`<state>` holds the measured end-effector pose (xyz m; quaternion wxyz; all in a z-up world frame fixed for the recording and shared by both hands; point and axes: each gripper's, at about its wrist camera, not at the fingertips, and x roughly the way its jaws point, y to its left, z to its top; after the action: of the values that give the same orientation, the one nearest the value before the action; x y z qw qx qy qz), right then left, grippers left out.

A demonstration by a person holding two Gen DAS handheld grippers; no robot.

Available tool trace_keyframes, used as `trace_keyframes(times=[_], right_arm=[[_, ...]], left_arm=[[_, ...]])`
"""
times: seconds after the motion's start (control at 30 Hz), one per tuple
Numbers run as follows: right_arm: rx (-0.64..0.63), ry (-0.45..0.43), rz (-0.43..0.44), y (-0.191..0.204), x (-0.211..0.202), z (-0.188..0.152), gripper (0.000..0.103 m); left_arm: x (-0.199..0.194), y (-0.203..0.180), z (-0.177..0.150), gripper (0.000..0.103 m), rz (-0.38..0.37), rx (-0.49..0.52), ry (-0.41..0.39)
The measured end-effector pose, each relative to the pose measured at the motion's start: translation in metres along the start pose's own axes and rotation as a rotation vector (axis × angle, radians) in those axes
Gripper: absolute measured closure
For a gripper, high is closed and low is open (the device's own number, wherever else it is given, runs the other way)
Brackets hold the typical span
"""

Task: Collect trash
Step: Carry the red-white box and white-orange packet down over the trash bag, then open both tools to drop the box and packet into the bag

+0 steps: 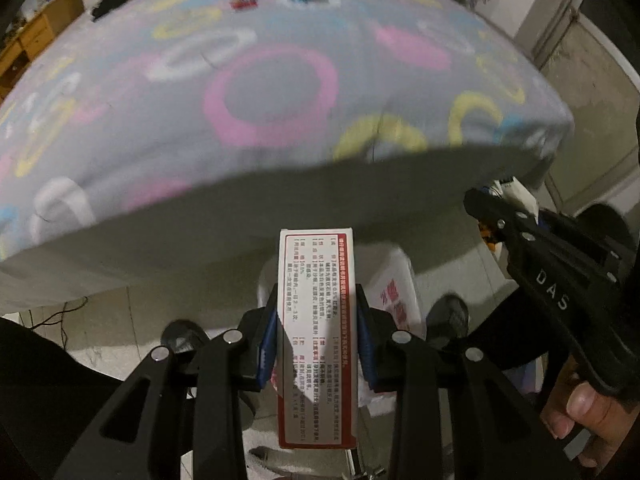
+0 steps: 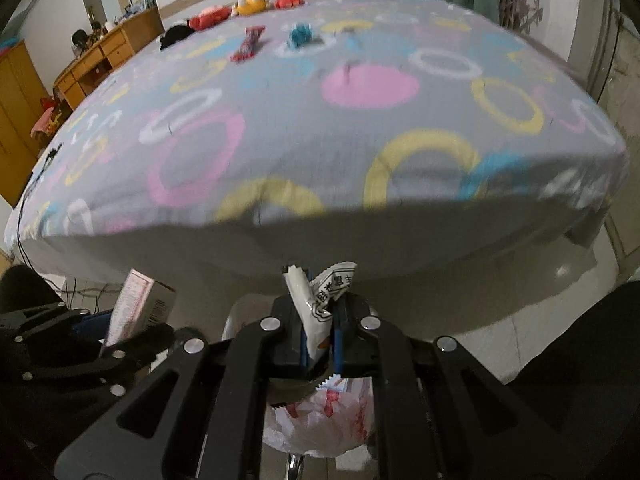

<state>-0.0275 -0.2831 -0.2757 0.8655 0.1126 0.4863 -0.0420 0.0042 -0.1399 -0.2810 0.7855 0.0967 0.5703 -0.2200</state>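
Note:
My left gripper (image 1: 316, 320) is shut on a white carton with red trim and printed text (image 1: 316, 340), held upright in front of the bed's near edge; the carton also shows at the left of the right wrist view (image 2: 138, 304). My right gripper (image 2: 320, 316) is shut on a crumpled white snack wrapper (image 2: 320, 300), seen too at the right of the left wrist view (image 1: 514, 192). A white bag with red print (image 2: 324, 420) sits below both grippers on the floor. On the bed lie a red wrapper (image 2: 249, 45) and a blue wrapper (image 2: 301, 37).
The bed (image 2: 320, 140) with a grey ring-patterned sheet fills the view ahead. Plush toys (image 2: 248, 5) line its far side. A wooden desk (image 2: 108, 56) stands at the left. Cables (image 1: 56, 316) trail on the tiled floor (image 2: 540, 300).

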Motion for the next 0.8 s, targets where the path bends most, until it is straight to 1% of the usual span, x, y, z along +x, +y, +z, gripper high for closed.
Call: trace_keyframes(times=[0.1, 0.17, 0.33, 0.47, 0.67, 0.8], right_arm=[[0.010, 0.039, 0.006, -0.001, 0.014, -0.006, 0.094], [0.019, 0.066, 0.027, -0.001, 0.023, -0.008, 0.094], [0.027, 0.139, 0.028, -0.001, 0.045, -0.015, 0.094], [0.044, 0.181, 0.044, -0.002, 0.055, -0.017, 0.093], [0.060, 0.200, 0.056, -0.002, 0.058, -0.018, 0.093], [0.078, 0.220, 0.068, -0.008, 0.065, -0.014, 0.092]], left_arm=[[0.018, -0.001, -0.008, 0.070, -0.030, 0.021, 0.030], [0.030, 0.000, -0.015, 0.070, -0.024, 0.029, 0.056], [0.051, 0.009, -0.022, 0.070, -0.031, -0.002, 0.108], [0.057, 0.014, -0.020, 0.070, -0.049, -0.016, 0.122], [0.063, 0.009, -0.021, 0.070, -0.051, 0.007, 0.131], [0.060, 0.009, -0.022, 0.070, -0.054, 0.010, 0.138]])
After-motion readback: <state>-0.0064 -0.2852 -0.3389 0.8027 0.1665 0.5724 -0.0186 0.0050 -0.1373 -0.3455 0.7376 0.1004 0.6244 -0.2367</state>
